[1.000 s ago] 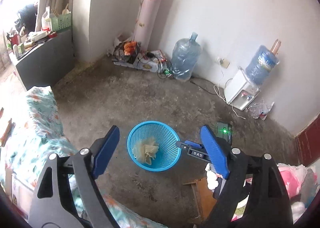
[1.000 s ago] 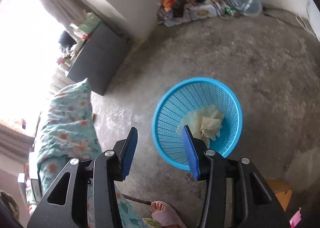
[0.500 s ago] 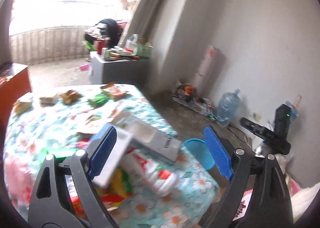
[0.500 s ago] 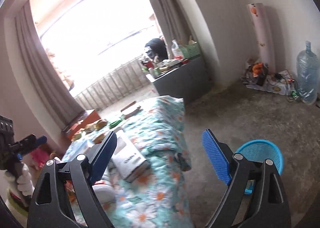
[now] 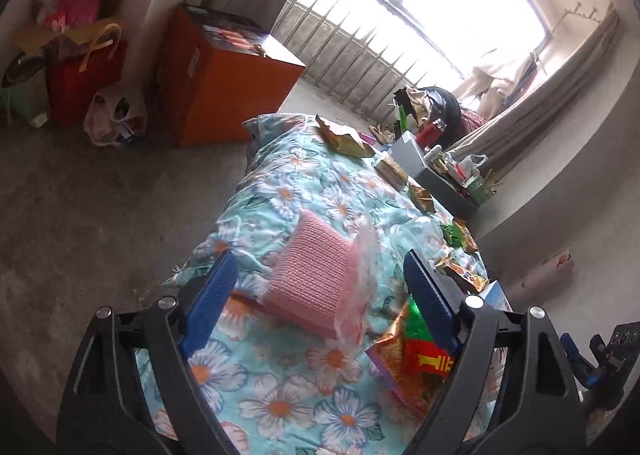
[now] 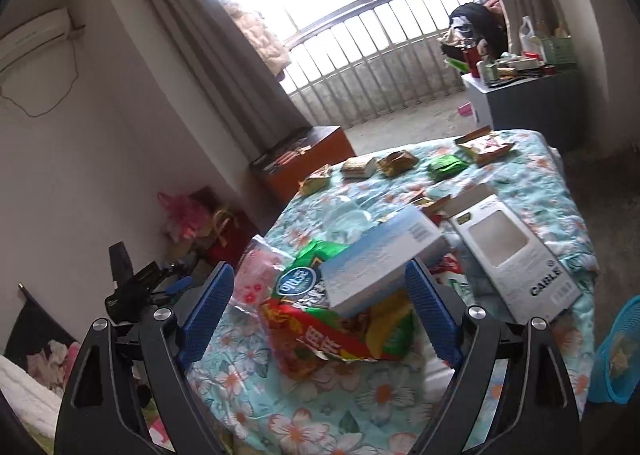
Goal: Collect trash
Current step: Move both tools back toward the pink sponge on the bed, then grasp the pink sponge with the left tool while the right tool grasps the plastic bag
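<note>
Most trash still on the floral-cloth table (image 6: 568,191) — blue mesh basket (image 6: 618,355) waits beside it.
My right gripper (image 6: 320,307) gapes empty over the pale-blue carton (image 6: 380,259); left gripper (image 5: 320,295), closing slightly, grips nothing.

Trash count on the bed (image 6: 540,191)

Two cardboard boxes (image 6: 380,259) (image 6: 516,255), one pink packet (image 5: 312,279), one blue basket (image 6: 618,351), five small wrappers at the far end.

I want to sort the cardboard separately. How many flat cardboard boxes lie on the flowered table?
2. A pale blue box rests on the snack bags near the front; a white box marked CABLE lies to its right. Others may be hidden under wrappers.
</note>
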Demonstrator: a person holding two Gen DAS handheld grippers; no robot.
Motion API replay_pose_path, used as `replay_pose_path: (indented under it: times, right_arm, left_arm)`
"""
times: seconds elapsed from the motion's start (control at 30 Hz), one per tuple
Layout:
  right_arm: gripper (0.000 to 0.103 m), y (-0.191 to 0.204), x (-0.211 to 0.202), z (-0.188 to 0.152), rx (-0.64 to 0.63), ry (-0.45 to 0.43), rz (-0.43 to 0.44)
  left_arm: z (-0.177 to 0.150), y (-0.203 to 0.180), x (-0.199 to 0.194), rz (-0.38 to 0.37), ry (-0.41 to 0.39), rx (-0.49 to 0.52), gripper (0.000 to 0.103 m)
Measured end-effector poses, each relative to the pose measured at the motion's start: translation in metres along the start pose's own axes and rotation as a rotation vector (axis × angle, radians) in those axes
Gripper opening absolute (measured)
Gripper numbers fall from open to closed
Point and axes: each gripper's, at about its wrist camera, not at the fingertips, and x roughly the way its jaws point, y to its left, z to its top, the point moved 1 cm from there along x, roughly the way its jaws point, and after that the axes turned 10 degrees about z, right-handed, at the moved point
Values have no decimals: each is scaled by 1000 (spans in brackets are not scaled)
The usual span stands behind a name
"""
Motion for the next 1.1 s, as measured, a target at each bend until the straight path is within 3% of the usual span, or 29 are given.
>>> replay_pose_path:
  times: [0.07, 0.23, 0.37, 0.6, 0.77, 0.87, 0.9, 0.93, 1.1]
  right_arm:
    - [85, 16, 32, 4, 3, 67, 45]
    - [85, 43, 107, 9, 37, 242, 139]
    - [85, 55, 173, 21, 68, 359, 147]
    - [81, 63, 280, 36, 14, 552, 20]
    - [76, 60, 336, 33, -52, 680, -120]
    - [68, 55, 351, 31, -79, 720, -181]
    - [60, 52, 354, 30, -79, 736, -190]
    - [52, 50, 355, 28, -78, 749, -192]
    - [35, 42, 347, 27, -53, 745, -168]
  left_arm:
    - [-2, 12, 19, -12, 65, -29, 70]
    - [-3, 28, 66, -84, 220, -108, 65]
    - [-3, 26, 86, -105, 289, -65, 63]
    - [-13, 11, 96, -48, 317, 129, 58]
    - [-14, 6, 87, -86, 302, 176, 58]
    - [-15, -2, 79, -131, 285, 202, 58]
    - [-15, -4, 78, -145, 281, 209, 58]
    - [-15, -6, 76, -151, 278, 219, 58]
    - [-11, -4, 83, -132, 288, 193, 58]
